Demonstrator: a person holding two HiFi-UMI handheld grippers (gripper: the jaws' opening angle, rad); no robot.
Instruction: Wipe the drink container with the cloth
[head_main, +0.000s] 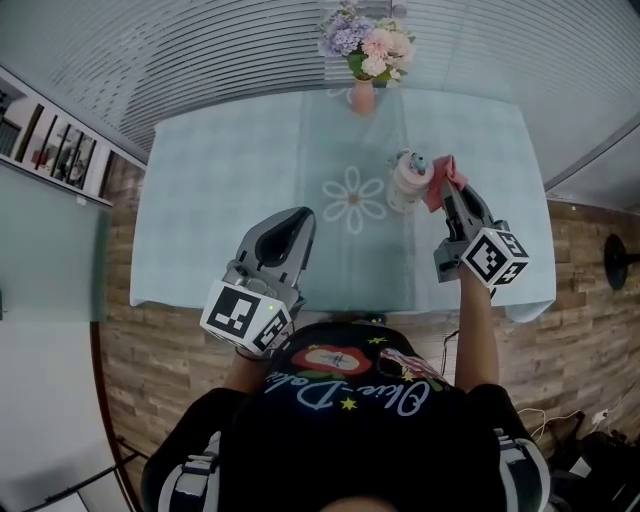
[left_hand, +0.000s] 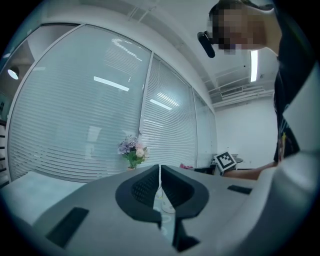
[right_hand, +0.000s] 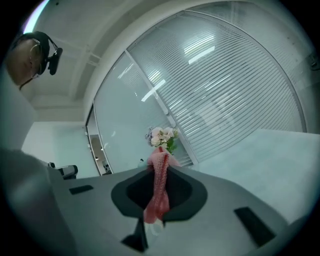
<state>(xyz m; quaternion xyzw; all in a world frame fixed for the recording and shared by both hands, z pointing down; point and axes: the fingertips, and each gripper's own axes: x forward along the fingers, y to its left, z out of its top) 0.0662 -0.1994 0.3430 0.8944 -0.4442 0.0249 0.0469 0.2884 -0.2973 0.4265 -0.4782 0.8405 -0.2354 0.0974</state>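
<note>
Left gripper (head_main: 299, 218) close to body (head_main: 340, 420), jaws pressed together, empty, right gripper (head_main: 447, 190) stretched forward, pinching cloth (right_hand: 159, 186), head view alone shows cloth touching drink container (head_main: 407, 182)

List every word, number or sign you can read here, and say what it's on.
None reads for certain.
Shirt: white cursive lettering, too distorted to read.
Left gripper and right gripper: cubes bear black-and-white square patterns, no letters.
Drink container: no legible print.
Shelf items: too small.
</note>
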